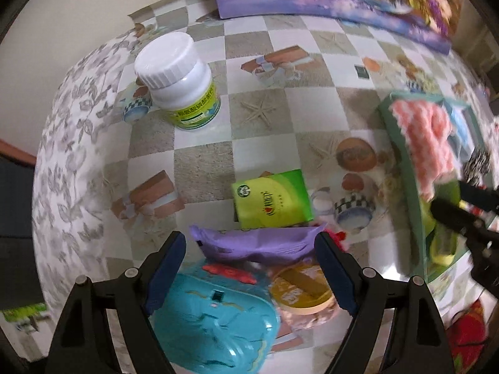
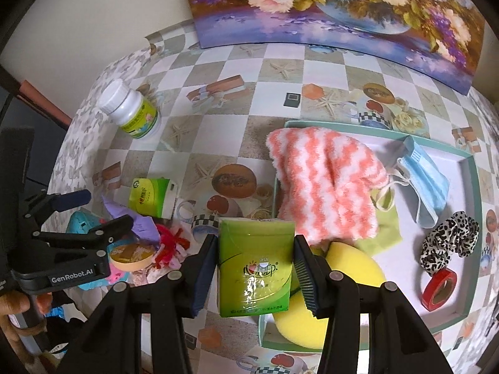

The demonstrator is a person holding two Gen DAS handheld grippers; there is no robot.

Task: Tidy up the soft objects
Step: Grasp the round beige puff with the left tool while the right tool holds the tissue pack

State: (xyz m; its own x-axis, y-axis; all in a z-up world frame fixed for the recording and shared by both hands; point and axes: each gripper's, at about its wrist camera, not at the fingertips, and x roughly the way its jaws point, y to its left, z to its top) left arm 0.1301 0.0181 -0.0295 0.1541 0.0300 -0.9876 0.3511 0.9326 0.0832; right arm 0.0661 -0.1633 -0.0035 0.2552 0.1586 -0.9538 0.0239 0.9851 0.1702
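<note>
My right gripper (image 2: 255, 243) is shut on a green tissue pack (image 2: 255, 268), held above the near left corner of the teal tray (image 2: 467, 218). In the tray lie a pink-and-white striped towel (image 2: 324, 180), a blue face mask (image 2: 421, 174), a leopard scrunchie (image 2: 449, 243), a yellow sponge (image 2: 352, 277) and a green cloth (image 2: 383, 230). My left gripper (image 1: 251, 240) points down, open, over a purple packet (image 1: 252, 246) that spans the gap between its fingers. A second green tissue pack (image 1: 271, 199) lies just beyond it. The left gripper (image 2: 96, 212) also shows in the right wrist view.
A white bottle (image 1: 177, 81) stands at the far left of the checked tablecloth. A turquoise toy case (image 1: 215, 321), a yellow tape roll (image 1: 299, 290) and red fuzzy wire (image 2: 171, 243) crowd below my left gripper. Red tape (image 2: 439, 286) sits in the tray. A flower painting (image 2: 343, 15) leans at the back.
</note>
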